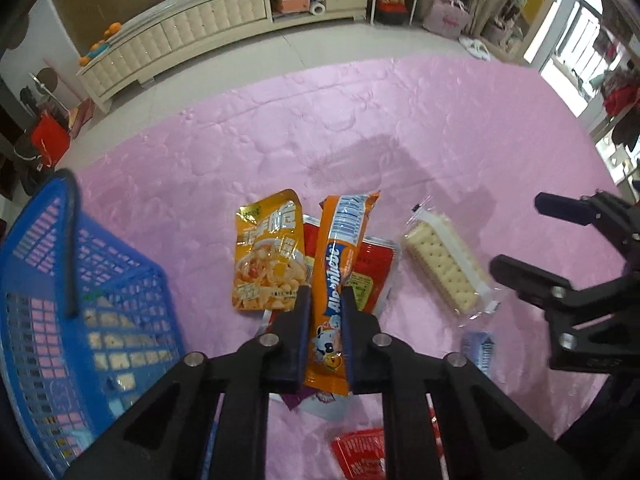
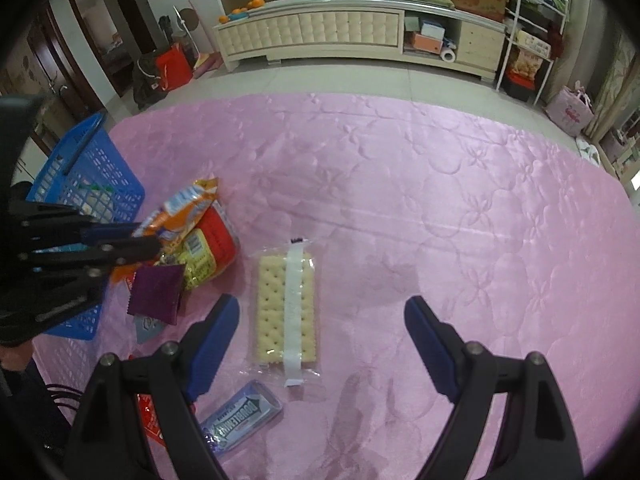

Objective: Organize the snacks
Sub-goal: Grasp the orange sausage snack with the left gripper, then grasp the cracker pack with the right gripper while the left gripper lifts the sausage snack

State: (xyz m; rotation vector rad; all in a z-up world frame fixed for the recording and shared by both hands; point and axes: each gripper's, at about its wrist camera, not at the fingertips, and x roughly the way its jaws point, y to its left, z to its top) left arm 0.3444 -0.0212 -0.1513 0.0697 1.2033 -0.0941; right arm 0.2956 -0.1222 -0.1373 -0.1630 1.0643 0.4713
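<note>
Left wrist: glossy orange tube-shaped packet point(image 1: 334, 280) clamped.

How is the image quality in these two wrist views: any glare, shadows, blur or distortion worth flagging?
Left wrist view: strong fisheye bending, dark vignetted corners, blown-out window at upper right, and a grey shadow on the pink cloth beyond the snacks; the orange candy tube reads sharp. Right wrist view: same barrel distortion, sheen on the cloth, soft glare on the cracker pack, with its own fingers slightly soft.

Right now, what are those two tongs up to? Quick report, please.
Left tongs shut on orange candy roll. Right tongs open over cracker pack. Blue basket beside pile, nothing in the way.
</note>
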